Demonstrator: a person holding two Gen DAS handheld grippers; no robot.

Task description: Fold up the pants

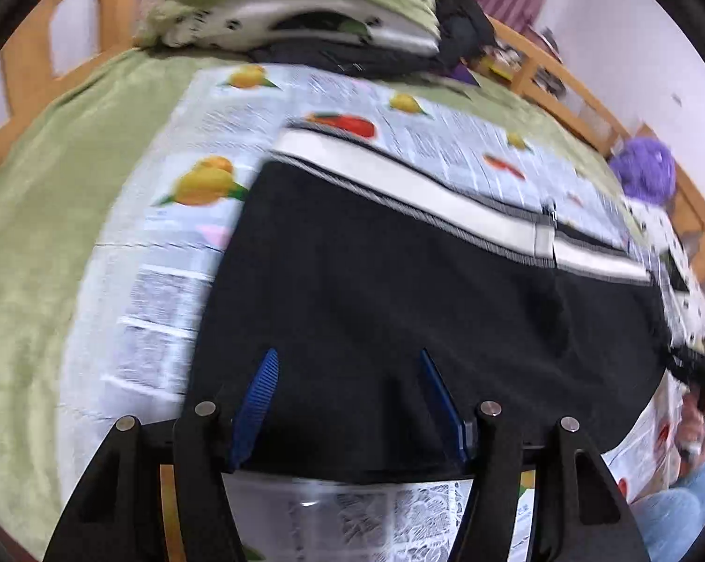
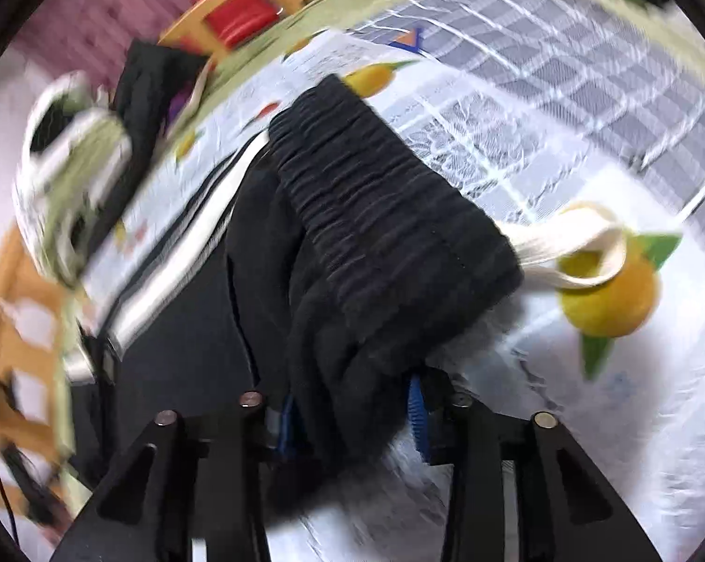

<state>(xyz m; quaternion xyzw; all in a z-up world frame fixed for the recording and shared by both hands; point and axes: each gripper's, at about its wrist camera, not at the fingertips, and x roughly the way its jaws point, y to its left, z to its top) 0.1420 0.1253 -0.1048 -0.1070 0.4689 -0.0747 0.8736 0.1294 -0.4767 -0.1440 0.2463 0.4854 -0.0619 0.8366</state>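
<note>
Left view: the black pants (image 1: 399,304) fill the middle of the frame, flat on the bed (image 1: 33,215). The left gripper (image 1: 347,374) has wide jaws over them.

Right view: the right gripper (image 2: 352,403) jaws pinch the pants (image 2: 375,215) at bottom middle.

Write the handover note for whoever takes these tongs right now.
Left tongs: open, fingers spread over the black pants, holding nothing.
Right tongs: black fabric near the ribbed waistband bunches between the fingers; the blur hides whether they are clamped on it.
The pants lie on the fruit-print cloth on the bed, white side stripe at the far edge. A white drawstring trails from the waistband.
Done: pants laid out, waistband end gathered up.
Left: probably carry the waistband end over, flatten the fold, then fold again.
</note>
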